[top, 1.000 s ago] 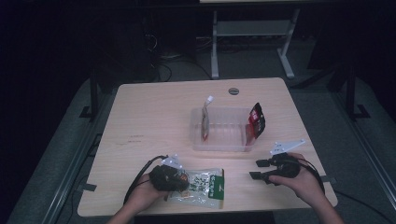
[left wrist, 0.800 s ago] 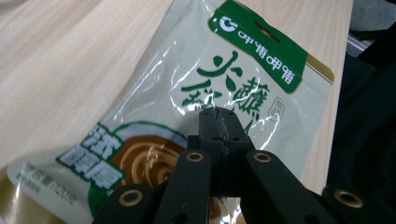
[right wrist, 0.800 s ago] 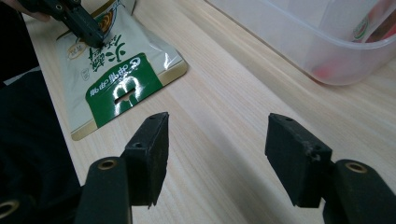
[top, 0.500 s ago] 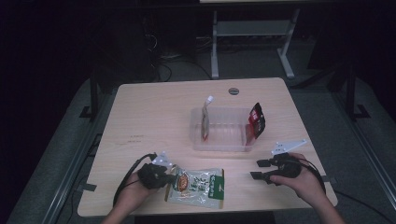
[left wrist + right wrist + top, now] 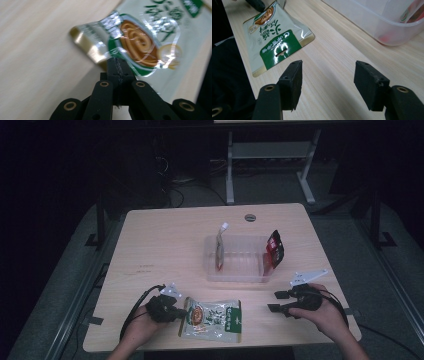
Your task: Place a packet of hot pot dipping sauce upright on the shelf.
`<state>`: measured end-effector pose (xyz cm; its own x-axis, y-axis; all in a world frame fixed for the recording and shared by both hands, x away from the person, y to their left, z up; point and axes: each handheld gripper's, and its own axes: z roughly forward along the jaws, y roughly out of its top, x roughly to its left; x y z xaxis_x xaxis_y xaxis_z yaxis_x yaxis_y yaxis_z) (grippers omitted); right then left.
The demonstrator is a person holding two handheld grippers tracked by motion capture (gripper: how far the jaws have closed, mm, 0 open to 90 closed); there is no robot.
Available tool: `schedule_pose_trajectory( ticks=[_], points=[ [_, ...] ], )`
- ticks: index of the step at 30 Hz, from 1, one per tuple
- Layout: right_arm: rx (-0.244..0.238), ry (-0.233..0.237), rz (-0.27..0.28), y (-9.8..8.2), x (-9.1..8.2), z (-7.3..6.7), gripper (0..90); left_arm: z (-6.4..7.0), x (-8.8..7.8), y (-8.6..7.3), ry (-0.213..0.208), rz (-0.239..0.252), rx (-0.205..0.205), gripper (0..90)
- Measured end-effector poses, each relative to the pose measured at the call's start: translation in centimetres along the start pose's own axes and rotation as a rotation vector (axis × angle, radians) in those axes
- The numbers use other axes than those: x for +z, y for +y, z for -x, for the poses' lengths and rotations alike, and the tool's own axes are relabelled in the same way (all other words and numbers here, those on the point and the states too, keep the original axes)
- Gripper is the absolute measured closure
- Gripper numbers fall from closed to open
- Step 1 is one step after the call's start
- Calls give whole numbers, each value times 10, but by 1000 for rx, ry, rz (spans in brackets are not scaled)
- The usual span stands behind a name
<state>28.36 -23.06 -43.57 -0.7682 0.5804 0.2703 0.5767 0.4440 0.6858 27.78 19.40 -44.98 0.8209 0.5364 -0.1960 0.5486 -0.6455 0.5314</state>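
Observation:
A green and white snack bag [image 5: 212,319] with a picture of a brown swirl lies flat near the table's front edge. My left gripper [image 5: 181,313] is shut, its tips on the bag's left edge; in the left gripper view the closed jaws [image 5: 117,63] pinch the crinkled foil edge of the bag [image 5: 150,37], which is lifted a little there. To the right of the bag my right gripper [image 5: 276,301] stands open over bare wood, pointing left. In the right gripper view nothing is between its pads [image 5: 328,80], and the bag [image 5: 274,37] lies beyond them.
A clear plastic bin [image 5: 235,276] stands at the table's middle right, its wall [image 5: 372,22] close to my right gripper. A red and black packet [image 5: 274,251] leans at its right end, a thin pouch [image 5: 220,245] at its left. A cable hole [image 5: 250,217] sits at the back.
My left gripper has moved to the left along the front edge, so more of the bag's left end now shows. The right gripper has stayed where it was.

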Motion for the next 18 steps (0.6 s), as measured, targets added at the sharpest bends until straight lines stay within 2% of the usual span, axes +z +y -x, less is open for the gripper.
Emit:
schedule_pose_trajectory(
  ticks=[3, 7, 10, 14, 18],
  points=[
    [1, 0, -2, 0, 0, 0, 395, 7, 3, 4, -28, 8, 12, 898],
    [-1, 0, -6, 0, 1, 0, 395, 18, 14, 10, -84, 11, 25, 898],
    [2, 0, -3, 0, 0, 0, 395, 24, 21, 16, -106, 10, 47, 899],
    [3, -2, -3, 0, 1, 1, 396, 27, 26, 23, -106, 14, 70, 899],
    [7, 0, -3, 0, 1, 1, 396, 26, 23, 26, -100, 37, 106, 897]
  ],
)
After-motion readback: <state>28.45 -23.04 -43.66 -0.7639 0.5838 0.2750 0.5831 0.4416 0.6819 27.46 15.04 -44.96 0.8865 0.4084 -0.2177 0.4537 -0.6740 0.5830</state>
